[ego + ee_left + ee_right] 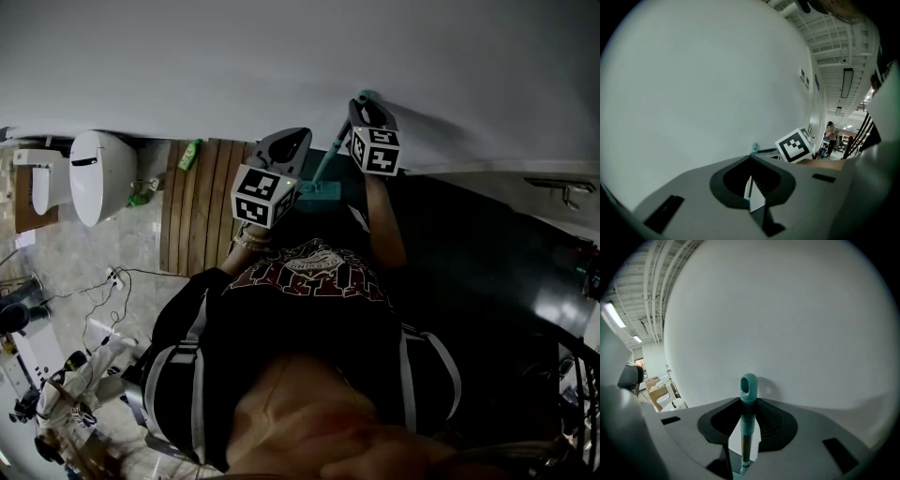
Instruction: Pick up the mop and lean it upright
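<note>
The mop's teal handle [325, 164] stands nearly upright close to the white wall [281, 56], with its flat head [319, 192] on the floor below. My right gripper [364, 101] is shut on the top of the handle. In the right gripper view the handle [747, 420] runs up between the jaws and its looped tip [748, 385] pokes out in front of the wall. My left gripper [298, 138] hovers just left of the handle, jaws drawn together with nothing held. In the left gripper view [752, 187] the handle tip [754, 147] shows beside the right gripper's marker cube [794, 145].
A white toilet [98, 173] stands at the left, next to a wooden slatted mat [202, 202] with a green bottle [190, 155] at its far edge. Cables [112, 281] trail over the tiled floor. A dark surface [487, 244] and a rail [562, 187] lie to the right.
</note>
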The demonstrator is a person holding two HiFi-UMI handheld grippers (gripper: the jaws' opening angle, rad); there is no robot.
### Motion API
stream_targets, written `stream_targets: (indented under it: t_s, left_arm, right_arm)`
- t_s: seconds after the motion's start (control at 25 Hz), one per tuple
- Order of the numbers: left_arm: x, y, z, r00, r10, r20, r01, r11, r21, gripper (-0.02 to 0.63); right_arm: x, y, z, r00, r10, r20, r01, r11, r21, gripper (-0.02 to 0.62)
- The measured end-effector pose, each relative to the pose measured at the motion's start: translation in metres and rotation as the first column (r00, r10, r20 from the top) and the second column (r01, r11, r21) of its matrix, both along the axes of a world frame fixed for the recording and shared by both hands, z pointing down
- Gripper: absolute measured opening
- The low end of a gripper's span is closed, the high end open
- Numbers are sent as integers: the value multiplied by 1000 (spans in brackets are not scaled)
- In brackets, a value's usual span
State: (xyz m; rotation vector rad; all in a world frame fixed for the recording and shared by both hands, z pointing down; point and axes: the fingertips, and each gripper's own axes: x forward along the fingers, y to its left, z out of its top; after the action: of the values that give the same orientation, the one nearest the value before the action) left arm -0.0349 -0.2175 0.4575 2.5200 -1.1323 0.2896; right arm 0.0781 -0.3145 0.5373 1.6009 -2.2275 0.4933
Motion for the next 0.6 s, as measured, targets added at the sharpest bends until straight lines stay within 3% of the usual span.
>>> stream_targets:
  t_s: [0.6]
  left_arm:
    - [1, -5, -1, 1000, -7, 0, 7, 1000, -5, 46]
  right_arm:
    - [6, -6, 3, 1000, 4, -8, -4, 1000, -3, 110]
